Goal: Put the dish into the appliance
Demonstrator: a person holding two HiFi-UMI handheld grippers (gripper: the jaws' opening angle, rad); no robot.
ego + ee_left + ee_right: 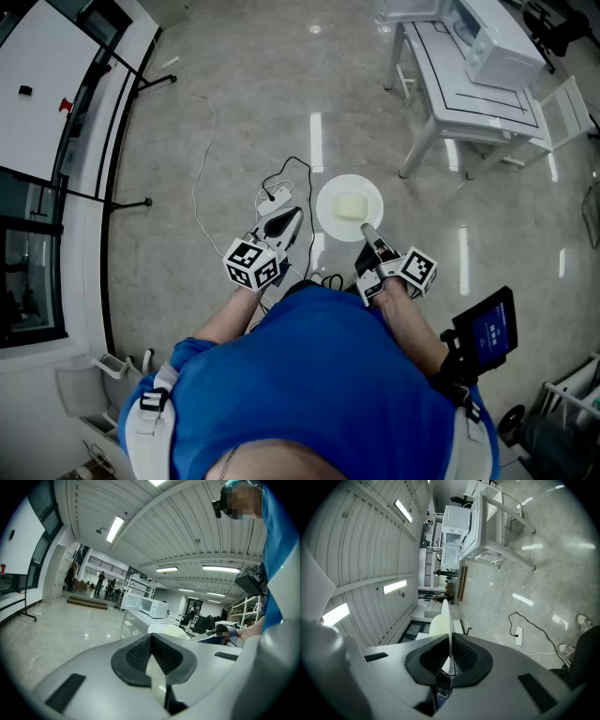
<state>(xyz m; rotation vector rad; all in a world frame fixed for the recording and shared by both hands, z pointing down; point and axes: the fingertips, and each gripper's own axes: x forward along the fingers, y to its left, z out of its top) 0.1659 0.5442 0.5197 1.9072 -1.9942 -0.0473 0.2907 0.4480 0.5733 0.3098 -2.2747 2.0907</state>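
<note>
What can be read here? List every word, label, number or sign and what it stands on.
None readable.
Blue screen: print too small to read.
Marker cubes: square patterns only, no words.
Microwave: no legible label.

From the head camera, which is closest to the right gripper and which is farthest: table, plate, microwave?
1. The plate: gripped in the right gripper, just ahead.
2. The white table: ahead, to the right.
3. The microwave: on that table's far end.
</note>
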